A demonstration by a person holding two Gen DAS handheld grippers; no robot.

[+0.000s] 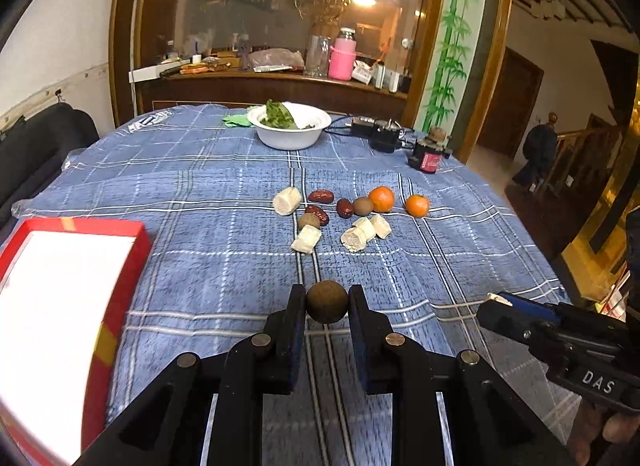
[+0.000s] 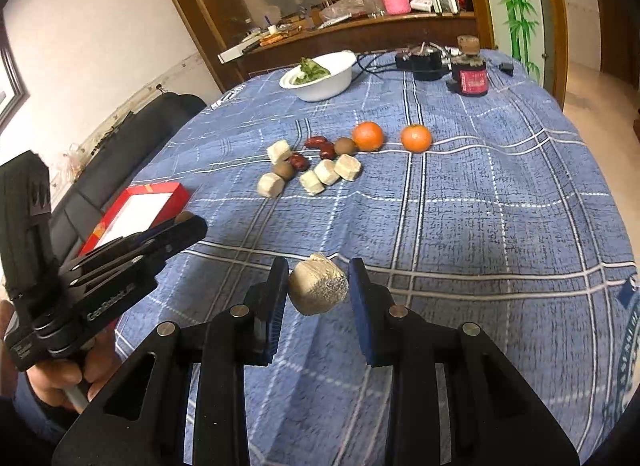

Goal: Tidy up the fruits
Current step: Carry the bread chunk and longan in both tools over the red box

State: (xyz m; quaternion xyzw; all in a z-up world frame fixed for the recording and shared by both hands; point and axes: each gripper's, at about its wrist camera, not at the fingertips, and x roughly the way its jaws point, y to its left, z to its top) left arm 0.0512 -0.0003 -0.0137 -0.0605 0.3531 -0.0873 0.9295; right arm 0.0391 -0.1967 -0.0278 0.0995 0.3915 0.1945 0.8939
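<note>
- A round table under a blue plaid cloth (image 1: 224, 266) fills both views, a wooden sideboard with clutter behind it;
- The left gripper (image 1: 327, 302) pinches a round brown fruit (image 1: 327, 302) between its pads, held above the cloth; the red box (image 1: 60, 306) lies just to its left, nearer this gripper than the other;
- The right gripper (image 2: 318, 284) holds a pale cut chunk (image 2: 318, 284), its long axis pointing away from the camera; whether both pads press it cannot be told;
- Ahead of both, the remaining pile (image 1: 344, 217): pale chunks, red dates, brown fruits, two oranges (image 1: 381, 199);
- Farther, a white bowl (image 1: 289, 133) of greens;
- Readable: "DAS" on the right gripper's body; "GenRobot" faintly on the left's.
</note>
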